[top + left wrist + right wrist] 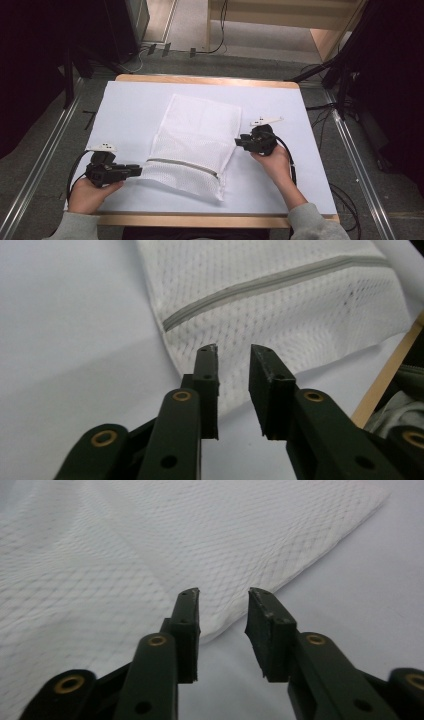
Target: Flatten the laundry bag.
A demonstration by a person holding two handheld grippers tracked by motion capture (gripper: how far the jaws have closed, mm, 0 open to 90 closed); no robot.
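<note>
I hold both grippers at a white mesh laundry bag with a grey zip [192,145], which lies flat in the middle of the white-covered bench [125,110], its zip end toward the near edge. My left gripper [137,170] sits at the bag's near left corner, jaws narrowly apart and empty, just short of the zip's end [170,322]. My right gripper [239,142] waits at the bag's right edge [300,575], jaws likewise parted with nothing between them. The risk, as I judge it: the thin mesh lies flat against the cover, so either gripper could close on the cover too, or catch a single layer and slip off.
</note>
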